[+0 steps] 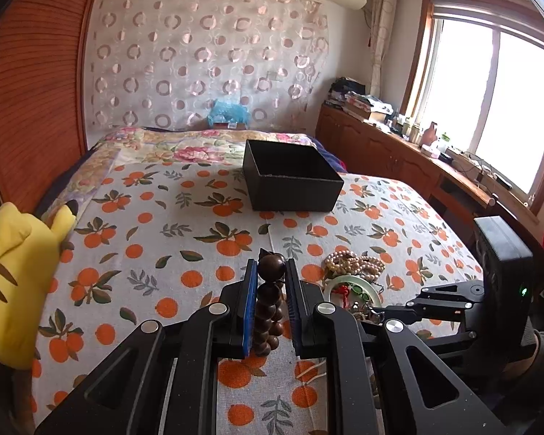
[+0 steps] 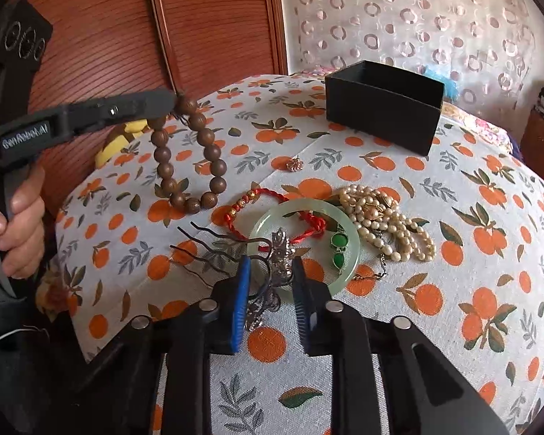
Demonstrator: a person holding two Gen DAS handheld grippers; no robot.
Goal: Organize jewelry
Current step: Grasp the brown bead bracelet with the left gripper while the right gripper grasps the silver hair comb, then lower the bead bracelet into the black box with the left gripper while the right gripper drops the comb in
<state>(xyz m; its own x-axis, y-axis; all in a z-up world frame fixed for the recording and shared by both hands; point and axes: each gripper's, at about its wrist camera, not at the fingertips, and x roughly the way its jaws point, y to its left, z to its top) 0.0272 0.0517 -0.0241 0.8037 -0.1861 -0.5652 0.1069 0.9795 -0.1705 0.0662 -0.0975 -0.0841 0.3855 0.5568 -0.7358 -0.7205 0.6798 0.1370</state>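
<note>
My left gripper (image 1: 270, 272) is shut on a string of dark wooden beads (image 1: 268, 311). In the right wrist view the left gripper (image 2: 170, 103) holds the bead bracelet (image 2: 188, 156) so that it hangs just above the bedspread. My right gripper (image 2: 272, 275) is shut on a silver hair comb (image 2: 281, 250) that lies across a pale jade bangle (image 2: 348, 253). Beside them lie a red cord bracelet (image 2: 268, 195), green stones (image 2: 339, 244), a pearl necklace (image 2: 388, 221) and a small gold flower piece (image 2: 294, 164). An open black box (image 2: 384, 108) stands farther back.
Everything rests on a bed with an orange-print sheet (image 1: 156, 239). The black box (image 1: 293, 185) sits mid-bed beyond the pearls (image 1: 355, 262). A yellow plush toy (image 1: 14, 272) lies at the left edge by a wooden wardrobe (image 1: 36, 90). A person's hand (image 2: 21, 214) grips the left handle.
</note>
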